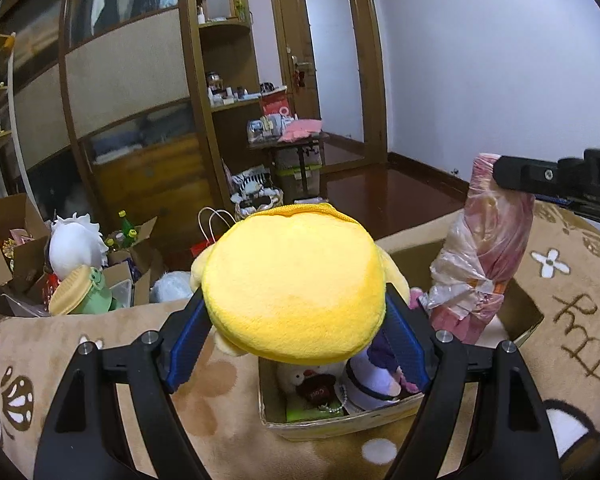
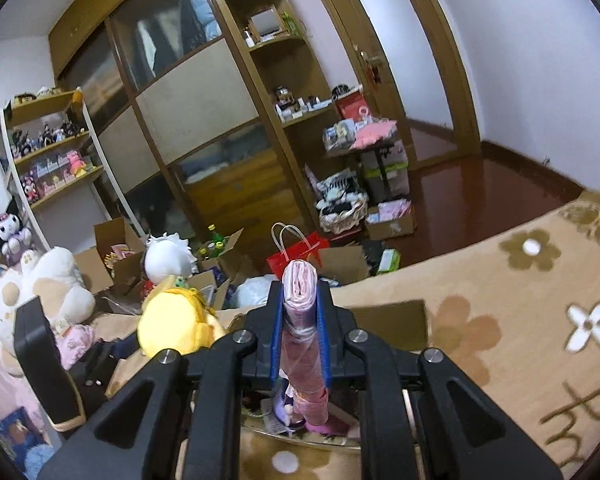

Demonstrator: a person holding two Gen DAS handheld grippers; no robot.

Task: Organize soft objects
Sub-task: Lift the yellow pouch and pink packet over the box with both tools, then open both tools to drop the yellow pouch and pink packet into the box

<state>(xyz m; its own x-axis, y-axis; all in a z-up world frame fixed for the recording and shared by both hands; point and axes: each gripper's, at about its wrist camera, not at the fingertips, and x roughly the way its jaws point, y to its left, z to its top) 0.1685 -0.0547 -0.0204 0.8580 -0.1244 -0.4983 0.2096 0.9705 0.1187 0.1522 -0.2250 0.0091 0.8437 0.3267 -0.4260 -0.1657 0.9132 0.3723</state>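
Both grippers were loaded: left gripper (image 1: 296,332) pinched the yellow plush (image 1: 292,288) right above the cardboard box (image 1: 332,424) on the blanket (image 1: 572,280), right gripper (image 2: 300,328) clamped the upright pink bagged roll (image 2: 302,320) over it too.

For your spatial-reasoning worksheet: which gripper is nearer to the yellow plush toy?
Left. The left gripper grips the yellow plush toy between its pads; the right gripper, off to its right, clamps a plastic-wrapped pink bundle.
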